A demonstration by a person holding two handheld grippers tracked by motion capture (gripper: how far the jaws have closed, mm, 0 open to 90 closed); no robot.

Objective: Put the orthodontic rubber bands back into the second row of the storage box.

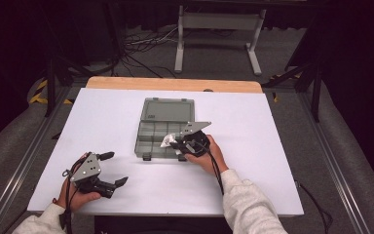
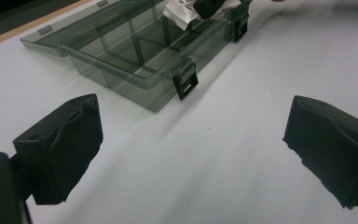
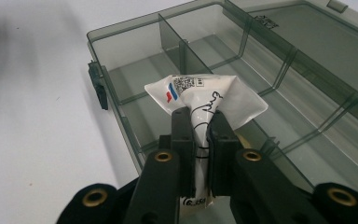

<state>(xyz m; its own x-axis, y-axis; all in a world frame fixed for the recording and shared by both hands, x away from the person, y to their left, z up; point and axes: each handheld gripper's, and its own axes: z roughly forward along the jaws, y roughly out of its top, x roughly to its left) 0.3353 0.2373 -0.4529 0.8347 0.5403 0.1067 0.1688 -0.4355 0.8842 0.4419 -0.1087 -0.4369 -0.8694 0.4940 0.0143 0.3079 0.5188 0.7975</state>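
Right gripper view: right claw (image 3: 200,140) pinching white packet (image 3: 205,100) above compartment box (image 3: 121,42); left claw (image 1: 112,169) spread wide.

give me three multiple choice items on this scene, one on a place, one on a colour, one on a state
1. Where is the white printed sachet?
A. flat on the white table
B. pinched in the right claw over the translucent grey plastic compartment box
C. in the left claw

2. What colour are the box's two front latches?
A. black
B. red
C. white

3. How does the left claw stand?
A. shut on the box lid
B. shut on nothing
C. open and holding nothing

Answers: 1 B, the right gripper view shows the jaws closed on the sachet above the compartments. 2 A, the left gripper view shows a black latch. 3 C, its jaws stand wide apart over bare table.
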